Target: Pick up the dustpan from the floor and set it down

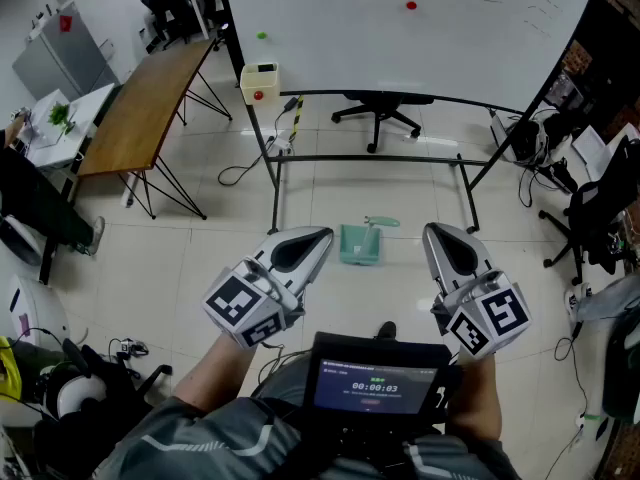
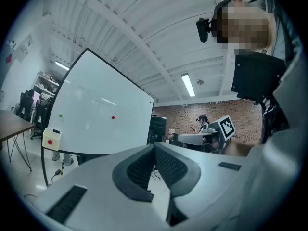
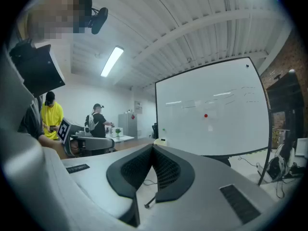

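A teal dustpan (image 1: 360, 245) lies flat on the tiled floor in the head view, its handle pointing away toward the whiteboard frame. My left gripper (image 1: 322, 235) is held level to the left of it and well above the floor. Its jaws are shut and hold nothing (image 2: 154, 146). My right gripper (image 1: 434, 230) hangs level to the dustpan's right, also shut and holding nothing (image 3: 153, 148). The dustpan shows in neither gripper view; both look out across the room.
A large whiteboard (image 1: 400, 28) on a black frame stands just beyond the dustpan, with an office chair (image 1: 378, 108) behind it. A wooden table (image 1: 140, 108) is at the left, a yellow box (image 1: 259, 81) near it. Cables and chairs crowd the right edge. Two people (image 3: 96, 124) stand far off.
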A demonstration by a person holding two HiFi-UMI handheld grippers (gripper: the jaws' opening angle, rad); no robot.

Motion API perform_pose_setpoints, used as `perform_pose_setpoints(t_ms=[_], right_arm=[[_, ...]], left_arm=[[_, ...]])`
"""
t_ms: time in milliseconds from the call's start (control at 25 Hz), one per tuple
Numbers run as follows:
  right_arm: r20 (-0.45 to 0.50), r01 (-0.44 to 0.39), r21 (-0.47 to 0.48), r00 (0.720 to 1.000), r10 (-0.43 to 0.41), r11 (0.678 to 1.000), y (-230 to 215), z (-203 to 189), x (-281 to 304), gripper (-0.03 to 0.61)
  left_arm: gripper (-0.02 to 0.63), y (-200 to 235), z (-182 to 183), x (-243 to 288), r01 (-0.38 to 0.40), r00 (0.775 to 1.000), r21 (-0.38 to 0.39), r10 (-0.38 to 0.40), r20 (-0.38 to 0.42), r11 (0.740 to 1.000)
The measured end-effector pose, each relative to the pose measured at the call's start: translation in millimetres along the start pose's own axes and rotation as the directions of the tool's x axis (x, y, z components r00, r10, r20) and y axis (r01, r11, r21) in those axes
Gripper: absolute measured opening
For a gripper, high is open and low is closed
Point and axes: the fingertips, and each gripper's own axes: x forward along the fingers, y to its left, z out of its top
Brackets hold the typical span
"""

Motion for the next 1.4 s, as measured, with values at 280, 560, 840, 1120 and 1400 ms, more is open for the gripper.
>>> perform_pose_setpoints(t_ms=[280, 560, 840, 1120, 1400], right_arm=[[0.005, -0.052, 0.014, 0.999, 0.052, 0.999, -52, -5, 40, 0.014], [-0.006, -0.201, 0.015, 0.979, 0.201, 0.979, -135, -1, 87, 0.014], [-0.030, -0.333, 0.004, 0.942, 0.333, 0.943, -191, 4, 121, 0.014], [0.020, -0.291, -0.004, 0.956, 0.291, 0.957, -215, 10, 158, 0.014], [-0.012, -0.247, -0.031, 0.969, 0.247, 0.968, -205, 8, 183, 0.014]], left_arm=[[0.031, 42, 1, 52, -0.052, 0.999, 0.005, 0.052, 0.017, 0.999], [0.031, 87, 11, 130, -0.178, 0.983, 0.000, 0.178, 0.035, 0.984], [0.031, 124, 34, 185, -0.303, 0.951, 0.017, 0.302, 0.066, 0.953], [0.031, 152, 35, 206, -0.231, 0.972, 0.025, 0.230, 0.052, 0.973], [0.031, 182, 32, 209, -0.143, 0.989, -0.005, 0.143, 0.037, 0.990]])
